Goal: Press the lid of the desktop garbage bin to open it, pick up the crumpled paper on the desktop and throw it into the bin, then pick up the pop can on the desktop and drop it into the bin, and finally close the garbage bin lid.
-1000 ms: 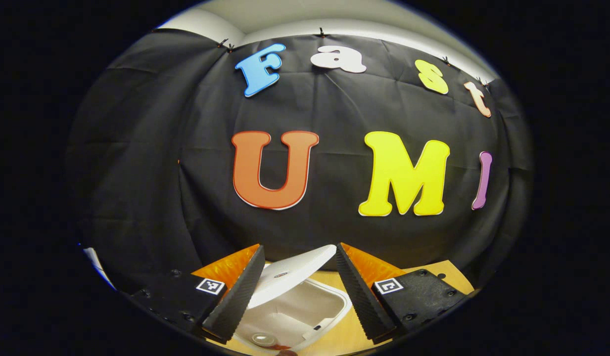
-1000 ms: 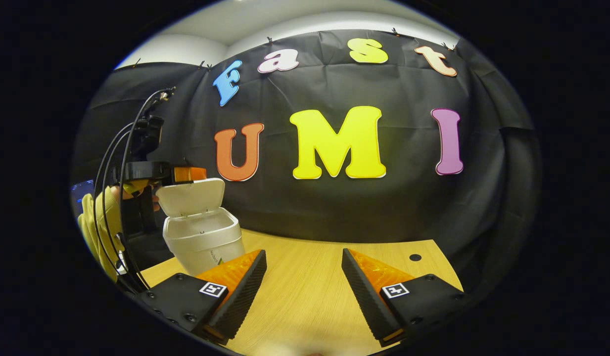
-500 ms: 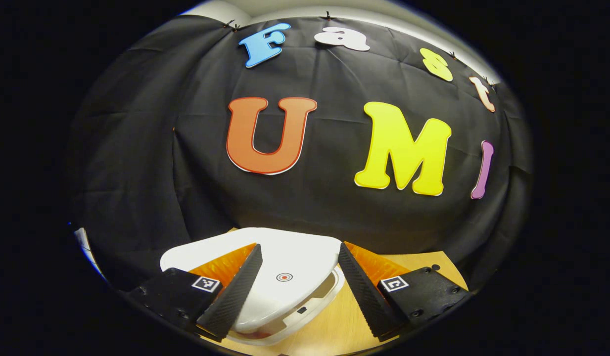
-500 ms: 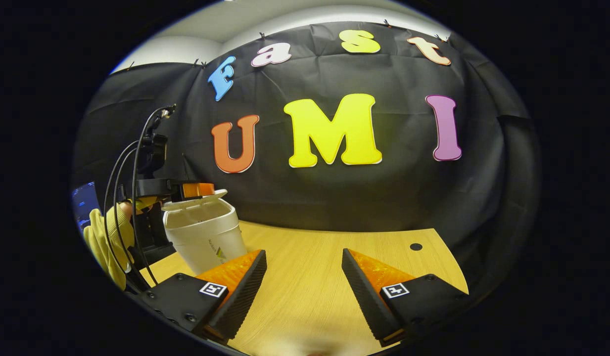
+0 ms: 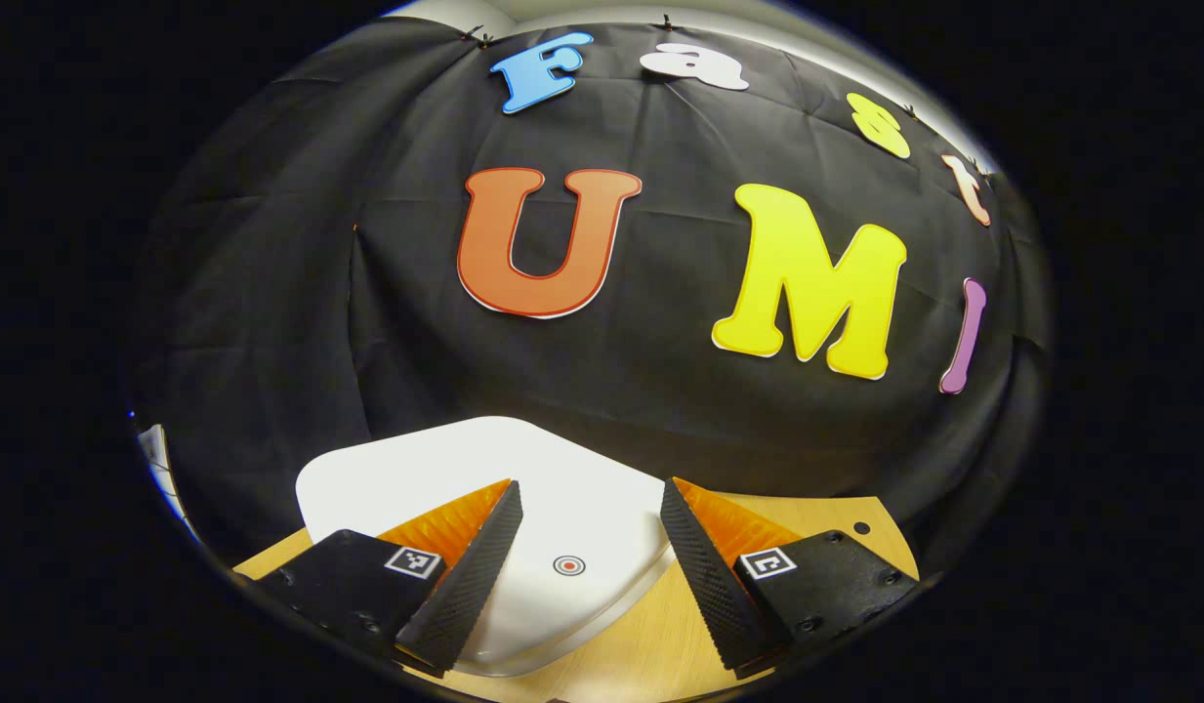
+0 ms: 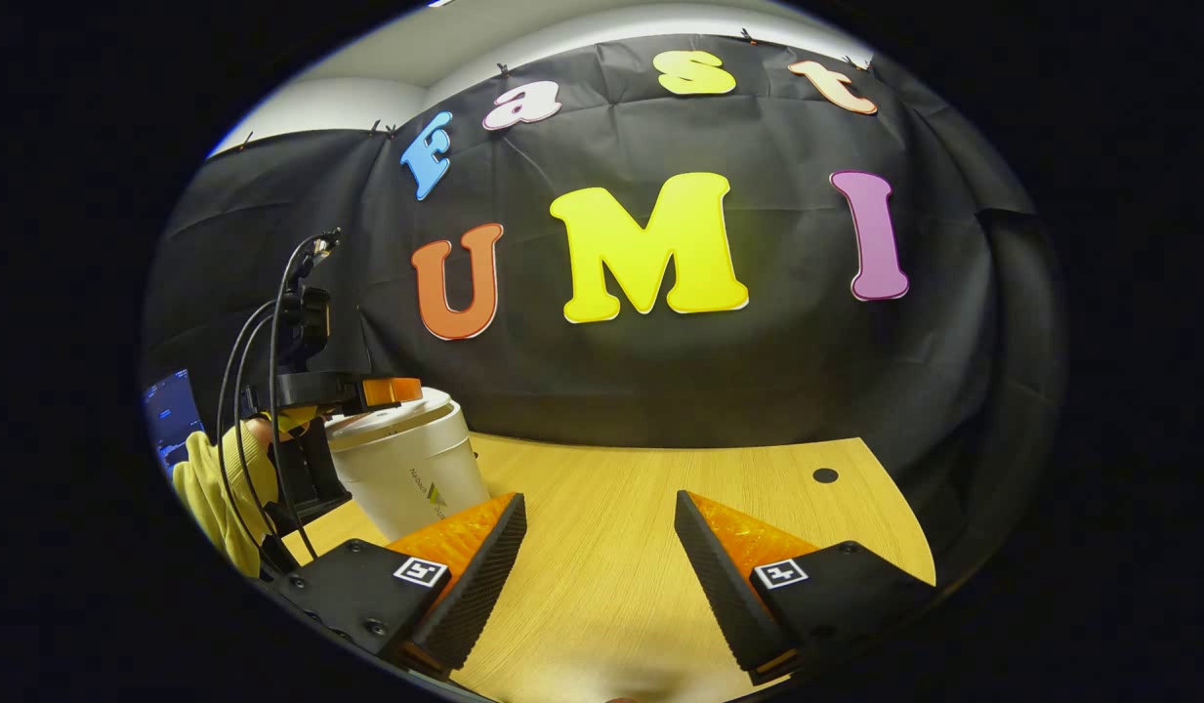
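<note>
We find the garbage bin (image 6: 406,469) standing on the wooden desktop (image 6: 650,517) toward the left of the right gripper view, its white lid (image 5: 523,498) lying flat and shut on the body. In the left gripper view, the left gripper (image 5: 587,566) sits directly over that lid, its 2 fingers spread wide with nothing between them; the small round target mark (image 5: 568,564) on the lid lies in the gap. Whether the fingers touch the lid, we cannot tell. In the right gripper view, the same tool (image 6: 367,391) appears at the bin's top, held by a hand in a yellow sleeve (image 6: 221,478), with black cables (image 6: 269,342) rising from it. The right gripper (image 6: 602,576) hovers over bare desktop well apart from the bin, its 2 fingers also spread wide and holding nothing. A small dark hole (image 6: 825,475) marks the desktop's far right.
</note>
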### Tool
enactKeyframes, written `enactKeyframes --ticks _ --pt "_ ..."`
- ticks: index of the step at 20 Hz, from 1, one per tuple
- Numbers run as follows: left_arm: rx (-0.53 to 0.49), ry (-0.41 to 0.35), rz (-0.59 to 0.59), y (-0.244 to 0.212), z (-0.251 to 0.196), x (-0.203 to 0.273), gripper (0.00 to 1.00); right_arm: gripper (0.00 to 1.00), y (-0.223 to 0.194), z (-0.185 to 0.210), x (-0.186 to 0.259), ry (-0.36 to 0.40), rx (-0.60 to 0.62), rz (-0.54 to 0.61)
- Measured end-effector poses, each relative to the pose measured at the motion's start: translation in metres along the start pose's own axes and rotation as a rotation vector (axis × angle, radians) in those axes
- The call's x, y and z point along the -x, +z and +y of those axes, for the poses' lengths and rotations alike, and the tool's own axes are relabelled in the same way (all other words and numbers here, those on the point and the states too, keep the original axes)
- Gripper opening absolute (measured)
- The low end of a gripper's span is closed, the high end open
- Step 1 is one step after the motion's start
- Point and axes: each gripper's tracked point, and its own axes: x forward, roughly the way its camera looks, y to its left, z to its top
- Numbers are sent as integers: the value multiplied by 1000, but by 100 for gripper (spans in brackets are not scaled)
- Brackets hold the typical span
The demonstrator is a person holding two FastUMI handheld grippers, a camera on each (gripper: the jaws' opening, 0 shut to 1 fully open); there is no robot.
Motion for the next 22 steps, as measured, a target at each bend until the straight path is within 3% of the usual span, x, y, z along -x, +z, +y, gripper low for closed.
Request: enactKeyframes --ticks 6,10,14,22 --pt "-154 44 50 -12 4 -4 96 98 1 1 1 7 9 0" --pt "-139 50 53 -12 5 -5 96 98 10 10 5 38 16 -37" --pt "-223 65 70 -14 8 -5 97 97 21 13 5 61 18 -67" --pt "-189 38 187 -19 9 -1 97 98 32 17 11 76 75 -104"
